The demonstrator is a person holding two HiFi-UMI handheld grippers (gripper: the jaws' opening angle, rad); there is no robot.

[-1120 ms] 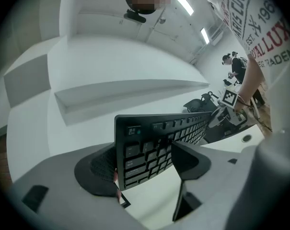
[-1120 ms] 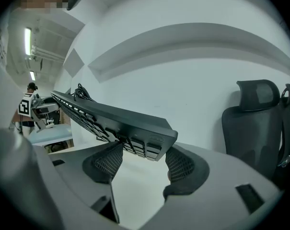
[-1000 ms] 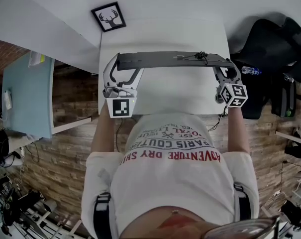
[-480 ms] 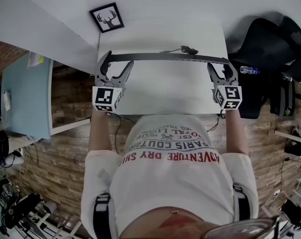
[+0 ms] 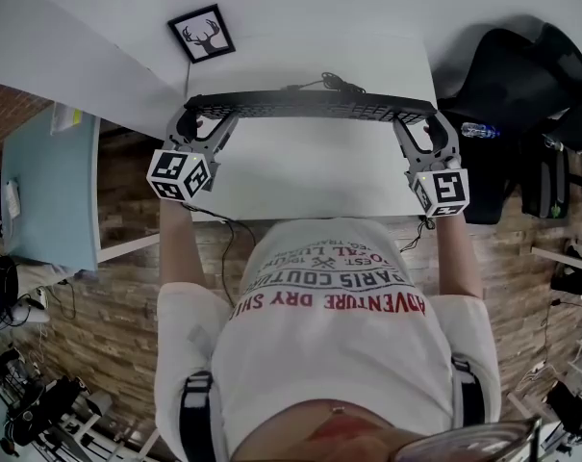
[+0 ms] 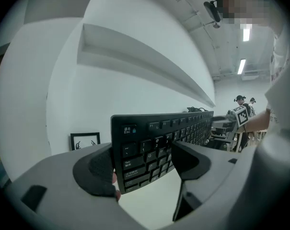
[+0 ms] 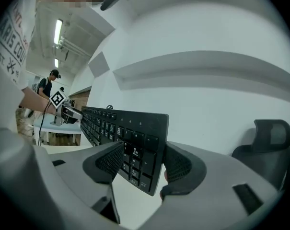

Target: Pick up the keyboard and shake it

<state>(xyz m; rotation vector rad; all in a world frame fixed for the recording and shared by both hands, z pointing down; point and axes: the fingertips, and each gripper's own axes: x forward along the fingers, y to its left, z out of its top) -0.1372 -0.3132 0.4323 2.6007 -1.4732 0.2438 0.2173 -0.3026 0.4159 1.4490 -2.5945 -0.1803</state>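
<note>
- Head view – the keyboard (image 5: 310,104) hangs crosswise above the white table (image 5: 310,176), held by its two ends. The left gripper (image 5: 196,121) has one end and the right gripper (image 5: 420,125) the other. Half a second ago the keyboard showed as a thin edge-on strip; now its key face is tipped toward the camera, and the left gripper's marker cube sits further out to the left.
- Its ends reach about as far as the table's side edges. The deer picture (image 5: 201,34) lies beyond the left end, and a black chair (image 5: 512,75) stands off to the right.
- Left gripper view – both jaws are clamped on the Esc end of the keyboard (image 6: 154,143), one on the key face and one behind.
- Right gripper view – the jaws pinch the number-pad end (image 7: 135,138), with white wall beyond.
</note>
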